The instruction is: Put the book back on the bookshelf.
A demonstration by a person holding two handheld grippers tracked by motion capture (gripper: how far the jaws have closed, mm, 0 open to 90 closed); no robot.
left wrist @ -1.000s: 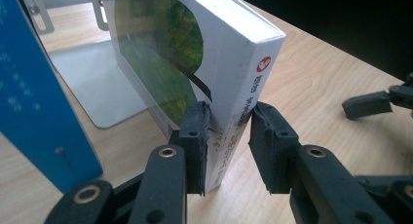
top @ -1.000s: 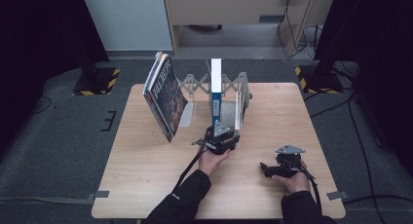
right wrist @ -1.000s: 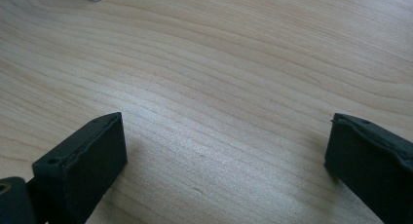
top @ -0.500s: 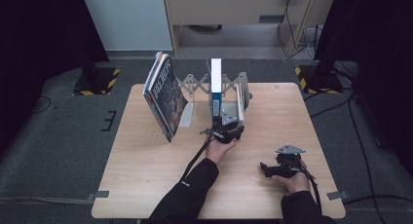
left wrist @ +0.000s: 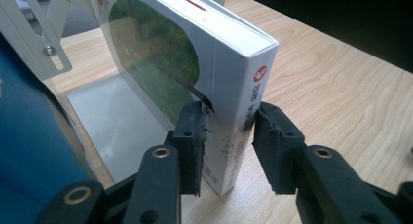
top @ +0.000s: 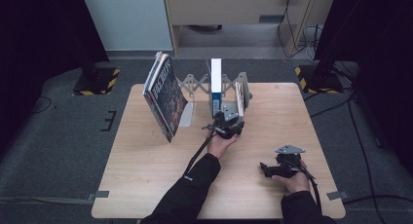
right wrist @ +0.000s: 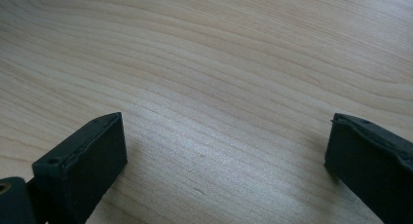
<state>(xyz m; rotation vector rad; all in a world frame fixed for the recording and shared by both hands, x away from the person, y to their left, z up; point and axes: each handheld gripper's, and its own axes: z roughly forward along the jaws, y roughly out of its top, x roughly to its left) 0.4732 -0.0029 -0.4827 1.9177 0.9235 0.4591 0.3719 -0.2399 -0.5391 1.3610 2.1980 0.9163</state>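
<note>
A white-spined book [left wrist: 214, 63] with a green cover picture stands at the right end of a metal expanding book rack [top: 195, 83]. My left gripper [left wrist: 228, 136] has one jaw on the cover and one on the other side, shut on the book's lower corner. From the high view the left gripper [top: 228, 124] sits just in front of that book [top: 239, 98]. My right gripper [top: 273, 169] rests low over the table near the front right, open, with only bare wood between its jaws [right wrist: 224, 156].
A tall blue-and-white book [top: 215, 83] stands upright in the rack's middle. Two larger books [top: 164, 98] lean at the rack's left end. The wooden table [top: 146, 175] has free room at the front left. A blue cover [left wrist: 29, 136] stands close on the left.
My left gripper has moved forward to the rack and closed around the white-spined book's lower corner. The right gripper has stayed in place.
</note>
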